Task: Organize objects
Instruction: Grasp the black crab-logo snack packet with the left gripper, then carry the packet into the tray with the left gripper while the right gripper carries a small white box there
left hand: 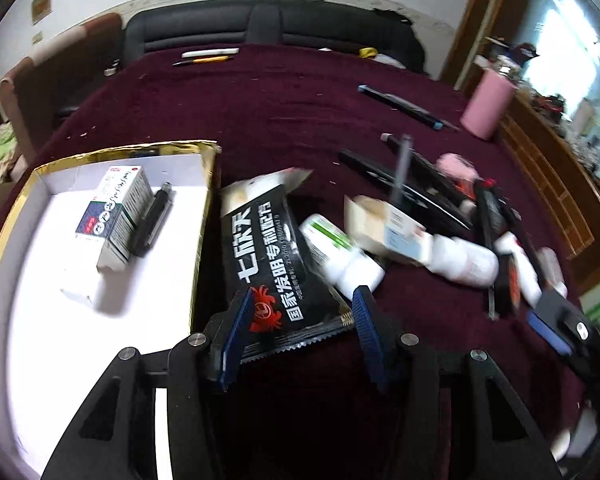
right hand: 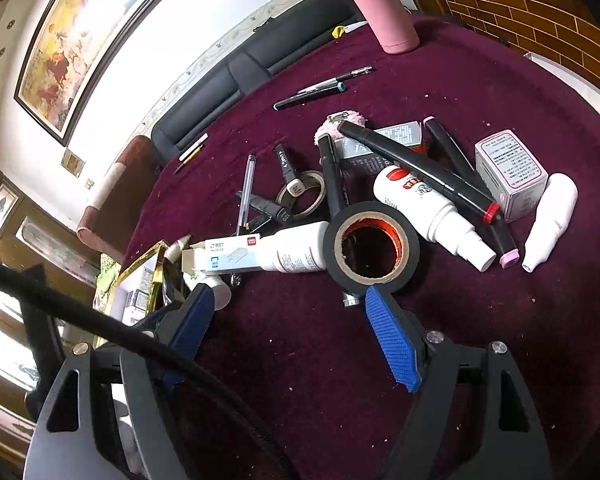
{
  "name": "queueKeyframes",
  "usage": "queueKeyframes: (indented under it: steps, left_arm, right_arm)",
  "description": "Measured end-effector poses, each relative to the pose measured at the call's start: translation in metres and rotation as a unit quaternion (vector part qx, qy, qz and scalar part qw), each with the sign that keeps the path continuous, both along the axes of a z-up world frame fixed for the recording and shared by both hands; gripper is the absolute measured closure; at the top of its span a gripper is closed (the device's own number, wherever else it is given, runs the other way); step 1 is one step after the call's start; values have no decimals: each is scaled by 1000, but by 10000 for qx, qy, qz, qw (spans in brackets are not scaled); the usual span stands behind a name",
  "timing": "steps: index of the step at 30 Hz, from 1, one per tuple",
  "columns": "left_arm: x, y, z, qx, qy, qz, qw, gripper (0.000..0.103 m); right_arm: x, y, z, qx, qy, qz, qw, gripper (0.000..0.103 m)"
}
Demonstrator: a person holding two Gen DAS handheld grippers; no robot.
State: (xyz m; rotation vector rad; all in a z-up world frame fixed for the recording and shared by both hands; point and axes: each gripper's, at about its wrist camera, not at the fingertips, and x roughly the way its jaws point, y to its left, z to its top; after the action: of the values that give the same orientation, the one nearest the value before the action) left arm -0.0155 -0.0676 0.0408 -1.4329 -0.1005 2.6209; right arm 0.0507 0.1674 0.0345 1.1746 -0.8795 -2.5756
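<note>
- left gripper (left hand: 296, 320): jaws part way apart, one blue pad on each side of the near end of a black packet (left hand: 276, 264). Pads look just beside its edges; firm press or not, cannot tell.
- black packet: lies on the dark red tablecloth (left hand: 260, 112), just right of the box, far end torn open, white print and a red crab on it.
- box (left hand: 204, 216): gold rim, white inside, left side of the scene. Holds a small carton (left hand: 116, 216) and a black marker (left hand: 152, 220) touching the carton's right side.
- right of the packet: blurred heap, with a white bottle (left hand: 340, 252), a cardboard carton (left hand: 384, 228), markers.
- right gripper (right hand: 288, 300): jaws wide apart, nothing between the pads, over bare cloth near the heap.
- black tape roll (right hand: 370, 248): flat on the cloth, just beyond the right pad, orange core.
- staple box (right hand: 228, 258): left of the roll, against a white bottle (right hand: 300, 248).
- spray bottle (right hand: 432, 212): right of the roll, a long black marker (right hand: 420, 168) across it.
- pale carton (right hand: 510, 172) and white tube (right hand: 550, 226): far right of the heap.
- pink flask (right hand: 384, 12): upright, far edge of the table, well apart from the heap.
- two pens (right hand: 324, 86): far from the heap, alone on the cloth.
</note>
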Motion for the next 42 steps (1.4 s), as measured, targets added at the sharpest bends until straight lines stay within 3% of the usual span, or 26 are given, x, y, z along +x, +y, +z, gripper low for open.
queueKeyframes:
  steps: [4,8,12,15,17,20,21,26,31,33,34,36,39,42]
  left_arm:
    - [-14,-2,-14,22,-203,137,9997,57]
    - [-18,7,-20,-311,-204,-94,9993,58]
    - [-7,9,-15,-77,-228,-445,9987,76]
    - [6,1,0,294,-237,-575,9976,79]
    - [12,-3,11,463,-131,-640,9968,77]
    - [15,-3,25,439,6,-655,9969,53]
    - [16,-4,30,395,93,-692,9968,45]
    - [-11,11,34,-184,293,-774,9964,44]
    - [-53,26,-5,-832,-62,-745,9937,48]
    - [-61,21,-22,-494,-391,-766,9951,67]
    - [-58,18,-19,-396,-261,-735,9962,69]
    - [-49,7,-5,160,-128,-812,9965,74]
    - [-30,-2,15,430,148,-895,9949,74]
    - [-4,-22,34,963,337,-940,9903,74]
  right_arm:
    - [-1,2,-2,-62,-37,28,10000,24]
    - [-2,-1,-3,-81,-81,76,9999,24]
    - [-1,-3,-3,-78,-94,104,9999,24]
    - [-1,-1,-5,-97,-98,113,9998,24]
    - [-2,0,-7,-120,-104,96,9998,24]
    - [-2,3,-10,-187,-118,84,9997,24]
    - [-2,4,-10,-180,-116,78,9997,24]
    - [-2,6,-10,-218,-122,61,9997,24]
    - [1,8,-4,-179,-94,70,9998,24]
    - [3,8,3,-100,-31,93,9999,24]
    - [3,7,7,-58,16,117,9999,24]
    - [0,3,14,75,101,221,9997,24]
    - [-10,-13,27,288,258,509,9980,24]
    - [-25,-41,38,837,365,823,9924,24]
